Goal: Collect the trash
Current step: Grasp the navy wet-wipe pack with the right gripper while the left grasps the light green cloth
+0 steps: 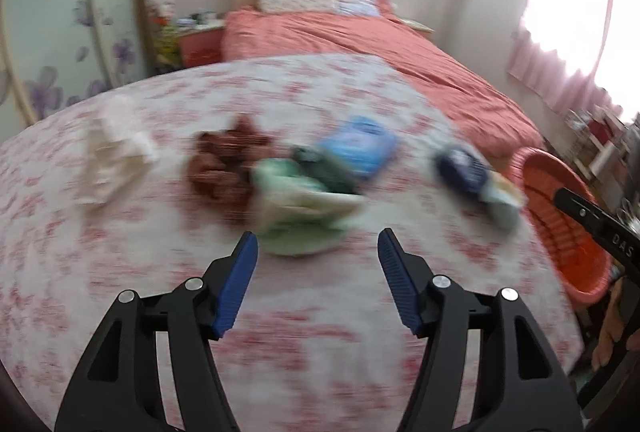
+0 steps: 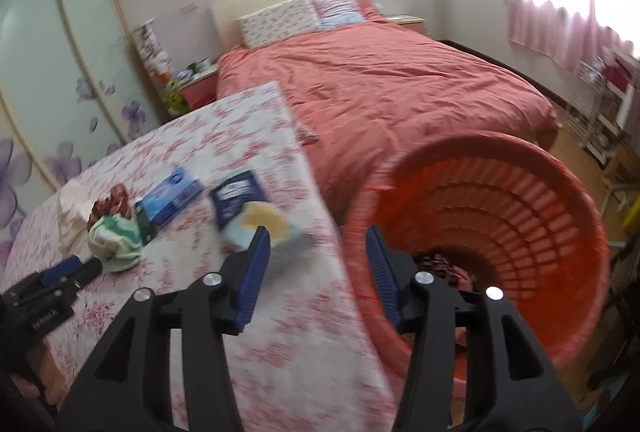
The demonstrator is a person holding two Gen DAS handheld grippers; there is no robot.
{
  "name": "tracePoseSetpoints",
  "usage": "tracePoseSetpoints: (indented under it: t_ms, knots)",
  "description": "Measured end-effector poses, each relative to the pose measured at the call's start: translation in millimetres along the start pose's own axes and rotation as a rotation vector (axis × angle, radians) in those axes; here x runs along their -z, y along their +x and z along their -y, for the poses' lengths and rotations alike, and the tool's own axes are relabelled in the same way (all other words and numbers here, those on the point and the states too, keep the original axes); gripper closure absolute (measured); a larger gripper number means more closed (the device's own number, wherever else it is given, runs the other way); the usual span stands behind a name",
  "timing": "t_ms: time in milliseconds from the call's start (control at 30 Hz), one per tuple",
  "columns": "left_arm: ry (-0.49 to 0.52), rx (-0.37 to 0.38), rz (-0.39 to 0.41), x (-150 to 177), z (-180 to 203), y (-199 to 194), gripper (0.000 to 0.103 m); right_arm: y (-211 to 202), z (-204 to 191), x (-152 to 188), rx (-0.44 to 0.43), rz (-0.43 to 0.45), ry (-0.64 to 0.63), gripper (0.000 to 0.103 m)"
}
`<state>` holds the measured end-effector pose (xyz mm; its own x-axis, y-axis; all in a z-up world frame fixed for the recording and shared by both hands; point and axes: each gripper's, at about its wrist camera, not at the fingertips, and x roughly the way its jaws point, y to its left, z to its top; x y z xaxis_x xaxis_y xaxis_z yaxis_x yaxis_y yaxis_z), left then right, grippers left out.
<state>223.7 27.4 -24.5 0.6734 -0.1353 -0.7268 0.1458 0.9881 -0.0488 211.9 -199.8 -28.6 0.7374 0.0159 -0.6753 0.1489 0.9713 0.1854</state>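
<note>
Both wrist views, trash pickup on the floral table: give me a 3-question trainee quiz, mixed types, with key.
1. True or false: the left gripper is shut on the green crumpled wrapper.
2. Multiple choice: where does the orange basket sit relative to the floral table? A) on it B) off its right edge C) on the bed
3. Fill in: the right gripper is ____ and holds nothing.

Key: 1 false, it is open, short of the wrapper. 2 B. 3 open.
</note>
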Motion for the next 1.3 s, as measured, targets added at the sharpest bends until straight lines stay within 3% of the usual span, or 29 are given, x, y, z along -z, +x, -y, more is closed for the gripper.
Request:
tracePoseSetpoints:
  t_ms: [133, 200, 333, 433, 500, 600, 967, 1300]
  knots:
    - [-0.025, -0.08, 0.016, 1, -34, -3, 0.041, 25, -35, -4, -0.003, -0.029, -0.089, 0.051]
    - [-0.042, -0.091, 0.014, 4, -49, -5, 0.04, 36, -46, -6, 0.011, -0.043, -0.117, 0.051]
    - [-0.049, -0.095, 0.029, 7, -64, -7, 0.03, 58, -63, -7, 0.048, -0.087, -0.169, 0.05]
    - [-0.044, -0.095, 0.032, 8, -72, -7, 0.03, 63, -70, -4, 0.087, -0.091, -0.217, 0.049]
    - [-0.049, -0.083, 0.025, 10, -75, -8, 0.03, 64, -76, -1, 0.115, -0.093, -0.245, 0.054]
    - [-0.057, -0.056, 0.007, 11, -77, -5, 0.03, 67, -78, 1, 0.142, -0.099, -0.258, 0.069]
    - [-0.058, 0.009, -0.015, 12, -68, 0, 0.031, 65, -78, 2, 0.11, -0.105, -0.25, 0.095]
    - [-0.037, 0.079, 0.012, -10, -32, 6, 0.039, 31, -81, 4, 0.038, -0.065, -0.226, 0.099]
